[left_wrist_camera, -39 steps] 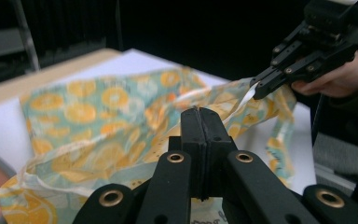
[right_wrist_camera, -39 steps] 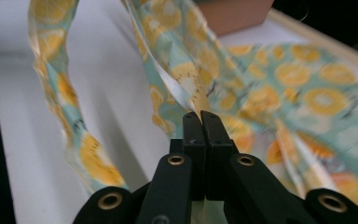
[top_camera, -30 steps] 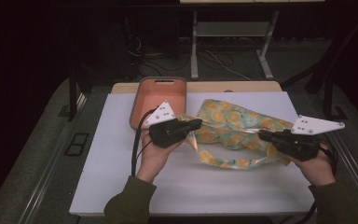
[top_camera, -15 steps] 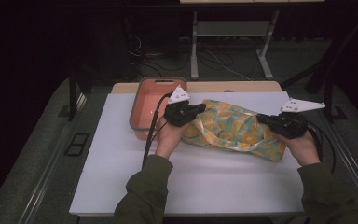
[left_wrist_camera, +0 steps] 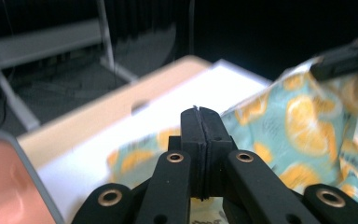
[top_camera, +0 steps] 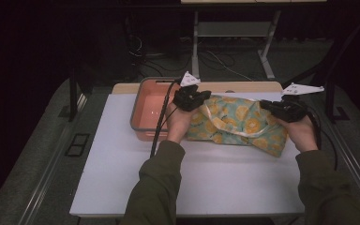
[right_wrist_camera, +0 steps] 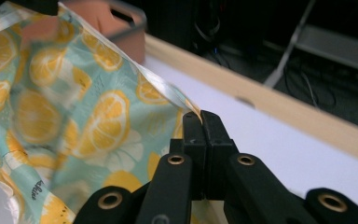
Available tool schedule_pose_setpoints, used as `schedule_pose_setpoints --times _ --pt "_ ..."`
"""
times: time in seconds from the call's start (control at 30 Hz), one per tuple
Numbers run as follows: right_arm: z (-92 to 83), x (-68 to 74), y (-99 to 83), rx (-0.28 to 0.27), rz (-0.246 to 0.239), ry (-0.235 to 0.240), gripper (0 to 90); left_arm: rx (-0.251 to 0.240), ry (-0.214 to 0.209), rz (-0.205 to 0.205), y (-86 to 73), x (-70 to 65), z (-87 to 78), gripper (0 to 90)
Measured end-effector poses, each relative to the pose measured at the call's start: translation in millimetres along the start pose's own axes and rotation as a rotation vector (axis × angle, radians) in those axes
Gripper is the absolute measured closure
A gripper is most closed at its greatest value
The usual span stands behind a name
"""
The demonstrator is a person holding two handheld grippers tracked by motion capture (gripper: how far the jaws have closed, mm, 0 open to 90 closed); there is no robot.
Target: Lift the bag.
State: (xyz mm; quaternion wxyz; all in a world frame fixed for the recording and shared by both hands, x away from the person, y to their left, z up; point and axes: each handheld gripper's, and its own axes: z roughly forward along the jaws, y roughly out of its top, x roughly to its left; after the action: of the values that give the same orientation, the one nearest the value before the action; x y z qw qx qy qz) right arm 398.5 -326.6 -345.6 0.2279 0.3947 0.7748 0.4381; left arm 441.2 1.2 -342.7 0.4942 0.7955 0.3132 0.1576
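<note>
White table (top_camera: pixel 206 178), high view's pink tub (top_camera: pixel 146 112), lemon-print cloth (top_camera: pixel 236 124)

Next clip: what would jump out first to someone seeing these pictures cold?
The lemon-print cloth, teal with orange slices, stretched across the far half of the white table, draws the eye first. The left gripper and the right gripper each pinch one far end of it, jaws shut. Next comes the salmon-pink bin at the cloth's left end, beside the left hand.
</note>
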Motion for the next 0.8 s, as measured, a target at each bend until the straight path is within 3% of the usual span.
schedule_pose_setpoints --times 0.17,0.27,0.33,0.4,0.53,0.63,0.8 --pt "19.0 -3.9 -19.3 0.071 0.027 0.002 89.5 0.063 -0.005 -0.023 -10.1 1.5 12.8 87.9" --pt "25.2 -7.0 -27.8 0.094 0.043 -0.003 89.2 0.061 0.010 -0.031 -10.4 2.9 12.0 77.3" --pt "26.1 -10.1 -31.1 0.098 0.073 0.010 86.6 0.059 0.021 -0.035 -10.0 4.7 9.4 64.8" --pt "25.3 -12.2 -32.3 0.090 0.093 0.013 71.1 0.044 0.000 -0.051 -10.0 6.5 5.0 56.2" --pt "15.7 -15.4 -30.6 0.026 0.152 0.072 44.7 0.015 -0.042 -0.057 -11.4 7.1 -6.3 38.1" --pt "6.7 -14.0 -27.7 -0.003 0.152 0.086 34.5 0.015 -0.065 -0.040 -12.7 4.7 -15.2 28.7" --pt "-6.2 -6.2 -24.8 -0.039 0.132 0.115 28.4 0.006 -0.094 -0.004 -16.3 0.2 -33.6 20.4"
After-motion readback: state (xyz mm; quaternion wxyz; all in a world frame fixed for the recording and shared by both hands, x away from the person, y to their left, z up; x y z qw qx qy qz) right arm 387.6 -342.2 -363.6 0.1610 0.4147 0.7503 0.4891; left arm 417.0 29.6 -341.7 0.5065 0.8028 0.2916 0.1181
